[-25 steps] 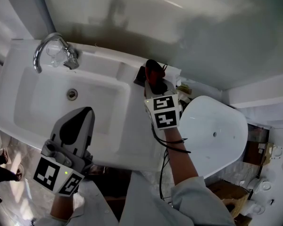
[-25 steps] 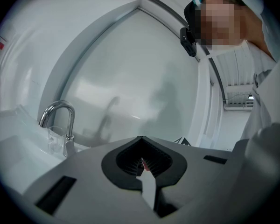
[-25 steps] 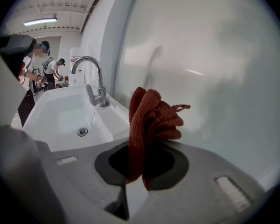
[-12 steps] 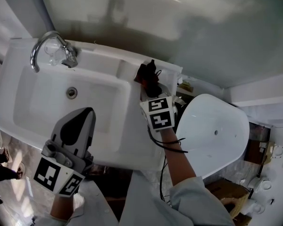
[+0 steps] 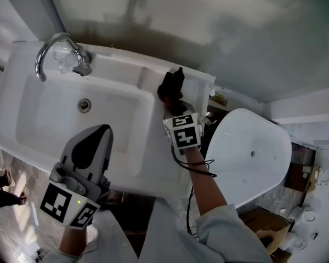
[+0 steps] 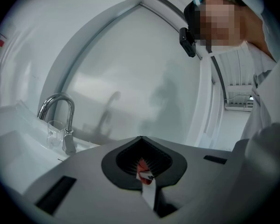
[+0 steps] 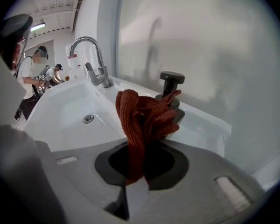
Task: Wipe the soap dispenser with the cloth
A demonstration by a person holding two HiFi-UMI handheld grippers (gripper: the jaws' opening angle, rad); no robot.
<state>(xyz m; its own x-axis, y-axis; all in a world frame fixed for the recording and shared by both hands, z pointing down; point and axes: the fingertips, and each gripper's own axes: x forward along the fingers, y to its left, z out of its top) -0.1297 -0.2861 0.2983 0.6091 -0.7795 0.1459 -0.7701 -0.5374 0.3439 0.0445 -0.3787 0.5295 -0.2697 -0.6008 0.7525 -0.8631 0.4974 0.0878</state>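
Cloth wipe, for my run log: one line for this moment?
right gripper: shut on cloth | cloth: at soap dispenser | left gripper: shut

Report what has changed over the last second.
The right gripper, shut on the cloth, shifted slightly left along the sink's back ledge. The soap dispenser's pump head now shows above the cloth. Nothing was taken or released. The left gripper stayed shut and empty over the sink's front edge, and the faucet did not move.

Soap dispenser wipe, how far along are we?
Done: the cloth is gripped in the right tongs. In hand: it is bunched up against the black soap dispenser on the back ledge of the sink. Left: probably most of the wiping; cleanliness can't be judged.
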